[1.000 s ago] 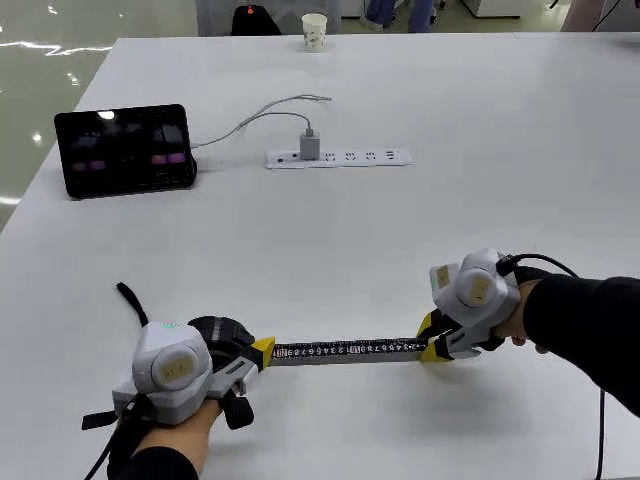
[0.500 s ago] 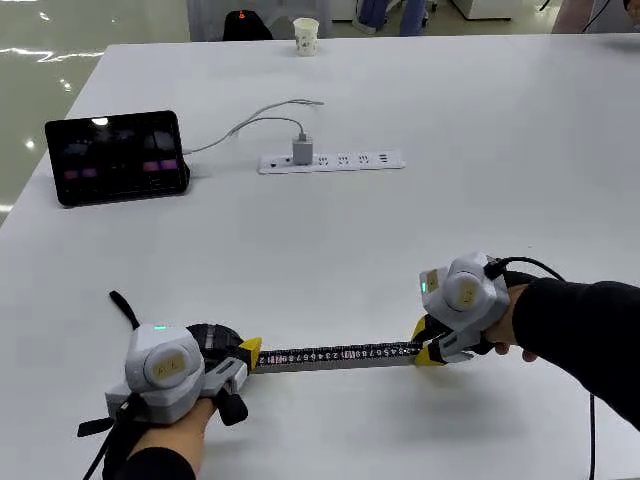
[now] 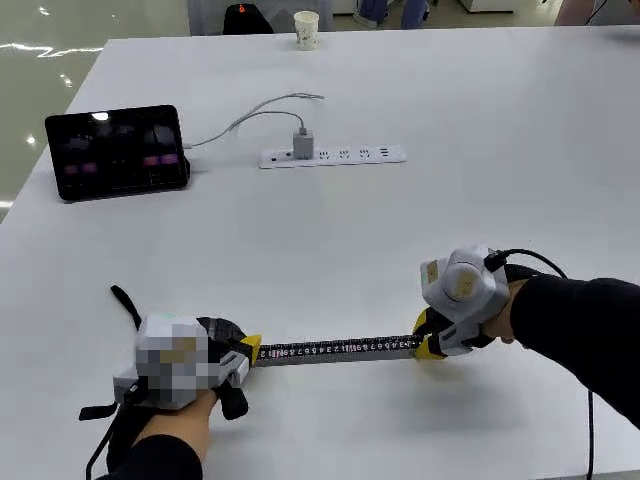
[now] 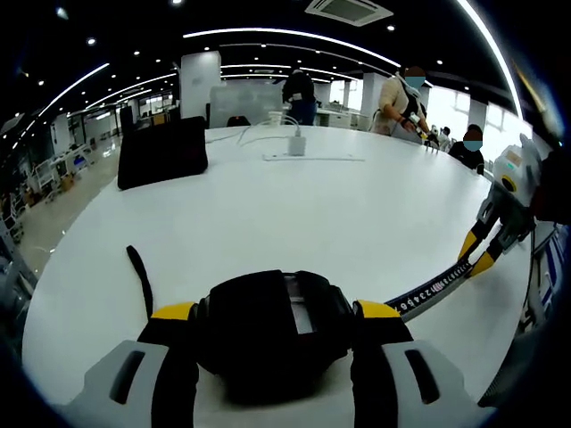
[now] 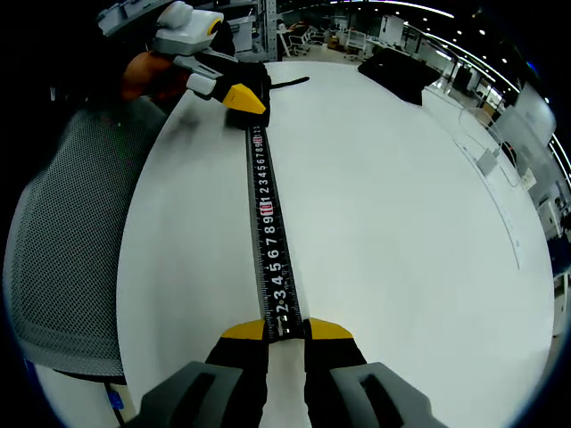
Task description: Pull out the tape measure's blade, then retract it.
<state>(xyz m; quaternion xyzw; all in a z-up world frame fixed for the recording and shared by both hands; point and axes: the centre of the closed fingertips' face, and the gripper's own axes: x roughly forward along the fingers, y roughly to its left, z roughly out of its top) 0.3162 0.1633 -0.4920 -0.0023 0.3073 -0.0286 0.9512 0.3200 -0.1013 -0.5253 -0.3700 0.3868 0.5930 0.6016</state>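
At the left, near the table's (image 3: pixel 400 230) front edge, the tape measure's black case (image 3: pixel 218 332) sits clamped between the left gripper (image 4: pixel 278 314) jaws, which are spread about as wide as the case, one on each flat side, with its strap (image 3: pixel 125 300) trailing off to the left. The case looks hard and compact, so a firm squeeze on its sides should serve. From it the blade (image 3: pixel 335 349) runs rightward, flat along the tabletop. It is likely thin, springy steel that could kink if bent and may snap back when let go, so it is best held at its end. At the right, the right gripper (image 5: pixel 287 332) pinches that end, its jaws almost together.
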